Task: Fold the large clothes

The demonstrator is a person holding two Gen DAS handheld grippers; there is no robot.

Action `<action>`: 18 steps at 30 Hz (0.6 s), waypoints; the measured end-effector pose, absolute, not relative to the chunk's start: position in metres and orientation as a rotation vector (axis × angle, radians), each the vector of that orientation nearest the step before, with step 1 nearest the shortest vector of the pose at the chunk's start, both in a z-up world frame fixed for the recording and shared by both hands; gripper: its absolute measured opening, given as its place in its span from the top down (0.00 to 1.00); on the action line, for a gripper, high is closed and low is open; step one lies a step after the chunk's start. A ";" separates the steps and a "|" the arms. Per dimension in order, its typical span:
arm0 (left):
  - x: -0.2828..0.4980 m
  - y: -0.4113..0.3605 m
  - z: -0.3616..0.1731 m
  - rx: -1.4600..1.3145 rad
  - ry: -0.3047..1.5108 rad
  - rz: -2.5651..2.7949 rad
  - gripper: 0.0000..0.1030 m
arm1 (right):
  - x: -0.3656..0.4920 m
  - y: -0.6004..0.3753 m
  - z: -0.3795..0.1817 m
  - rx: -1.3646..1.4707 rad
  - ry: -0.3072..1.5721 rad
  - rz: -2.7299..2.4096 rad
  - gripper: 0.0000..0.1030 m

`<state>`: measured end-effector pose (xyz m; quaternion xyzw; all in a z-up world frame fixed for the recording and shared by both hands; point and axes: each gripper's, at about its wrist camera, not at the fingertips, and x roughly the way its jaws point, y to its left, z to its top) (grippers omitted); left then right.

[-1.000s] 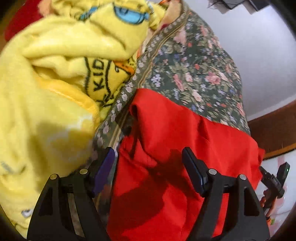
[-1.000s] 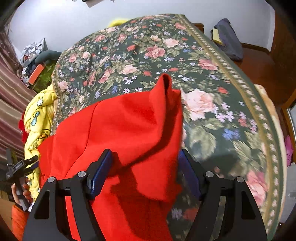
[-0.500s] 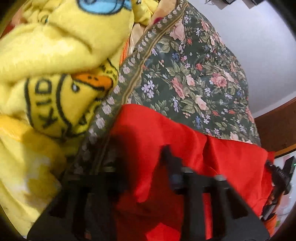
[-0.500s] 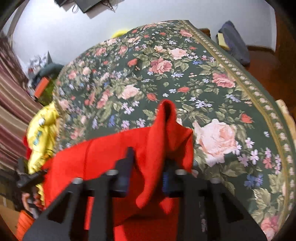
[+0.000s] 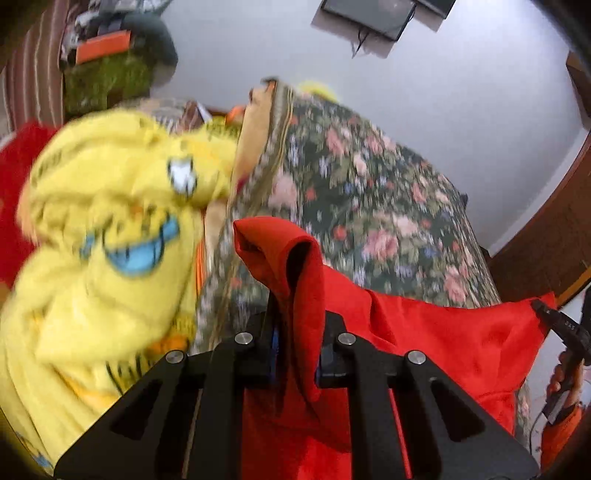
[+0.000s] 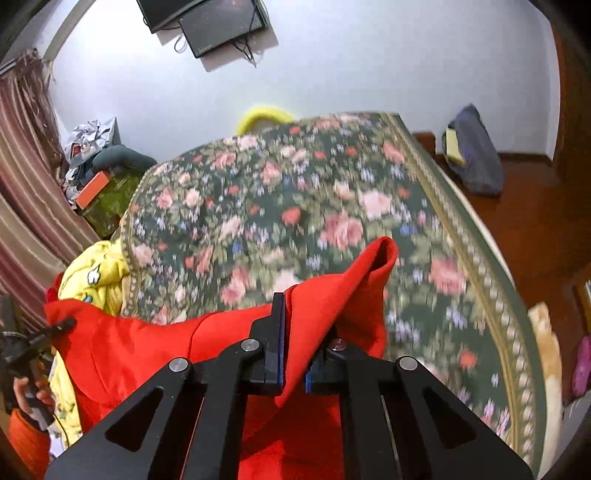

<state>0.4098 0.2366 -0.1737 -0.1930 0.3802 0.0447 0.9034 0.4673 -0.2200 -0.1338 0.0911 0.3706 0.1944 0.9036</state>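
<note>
**Both tongs pinched on the red cloth over the floral bed**

At the bottom centre of the left wrist view, my left gripper has a bunched corner of the red garment between its pads; its jaws are closing, nearly together, and the cloth folds up and over them in a hood-like peak. From there the garment runs toward the lower right of the frame, where my other tool shows at the edge, gripping the far corner.

Right wrist view, bottom centre — my right gripper is clamped tight on another corner of the red garment, the fabric rising to a soft point just above and right of the pads. The cloth stretches to the left edge, taut between the two tools.

Behind it lies the floral bedspread, blurred. A yellow cartoon blanket is heaped at the left of the left wrist view, beside the bedspread's border. A dark screen hangs on the pale wall, upper left — cables dangling below it.
</note>
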 end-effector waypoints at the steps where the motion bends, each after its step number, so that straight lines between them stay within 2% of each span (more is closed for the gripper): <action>1: 0.418 0.237 -0.173 -0.384 0.788 0.112 0.88 | 0.471 -0.219 -0.133 0.190 0.760 0.392 0.94; 5: 0.447 0.241 -0.191 -0.363 0.842 0.162 0.87 | 0.485 -0.210 -0.149 0.151 0.783 0.368 0.94; 10: 0.468 0.246 -0.251 -0.361 0.988 0.220 0.86 | 0.493 -0.221 -0.180 0.102 0.859 0.324 0.93; 13: 0.466 0.246 -0.277 -0.317 1.051 0.249 0.82 | 0.488 -0.242 -0.192 0.096 0.878 0.292 0.89; 14: 0.466 0.245 -0.282 -0.295 1.066 0.269 0.82 | 0.485 -0.249 -0.194 0.081 0.880 0.269 0.84; 18: 0.454 0.245 -0.281 -0.258 1.067 0.281 0.79 | 0.472 -0.271 -0.191 0.027 0.892 0.187 0.83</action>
